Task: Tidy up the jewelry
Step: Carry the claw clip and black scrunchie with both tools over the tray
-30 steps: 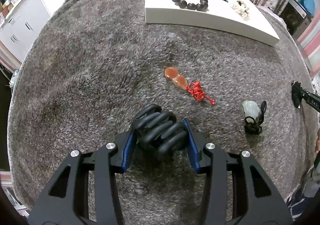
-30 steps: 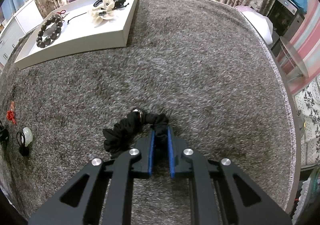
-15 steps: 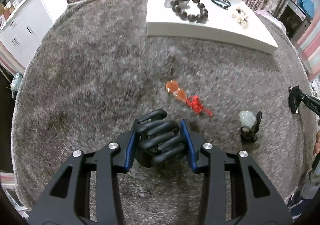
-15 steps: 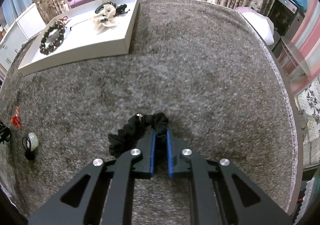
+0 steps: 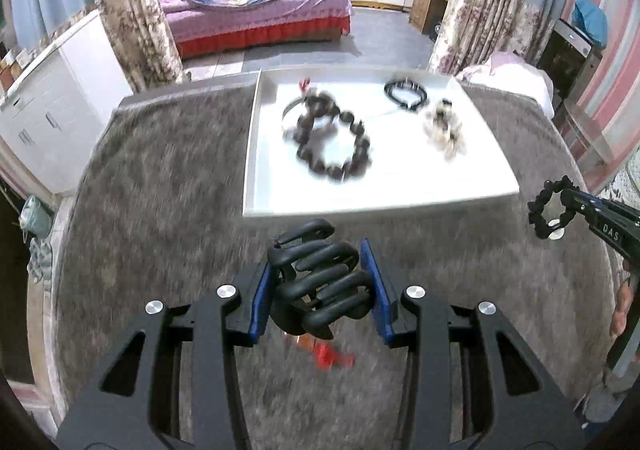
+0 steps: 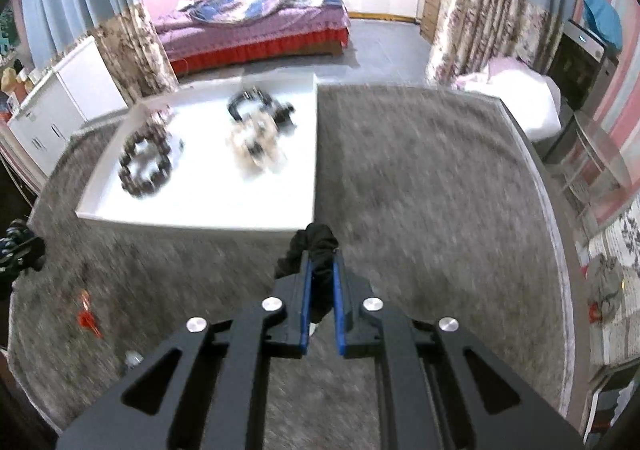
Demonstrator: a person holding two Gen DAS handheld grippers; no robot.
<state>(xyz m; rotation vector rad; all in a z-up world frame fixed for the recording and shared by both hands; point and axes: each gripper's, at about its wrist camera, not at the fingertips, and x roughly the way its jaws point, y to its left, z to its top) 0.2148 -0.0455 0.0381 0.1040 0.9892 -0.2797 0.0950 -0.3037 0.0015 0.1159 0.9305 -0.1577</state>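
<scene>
My left gripper [image 5: 320,274] is shut on a black claw hair clip [image 5: 320,282] and holds it above the grey carpet, just short of the white tray [image 5: 400,193]. My right gripper [image 6: 320,262] is shut on a black scrunchie [image 6: 316,246] and holds it near the tray's [image 6: 200,209] front right corner; the scrunchie also shows at the right of the left wrist view [image 5: 548,209]. The tray holds a dark bead bracelet [image 5: 336,153], a black band [image 5: 404,91] and a white flower piece [image 5: 442,125].
An orange and red pendant [image 5: 328,354] lies on the carpet under my left gripper, also in the right wrist view [image 6: 86,314]. A pale pendant [image 6: 132,358] lies near it. A bed [image 5: 256,13], white cabinet [image 5: 52,97] and curtains stand beyond the carpet.
Both grippers have lifted off the carpet with their items and moved forward toward the tray. The view has tilted up, so the room shows.
</scene>
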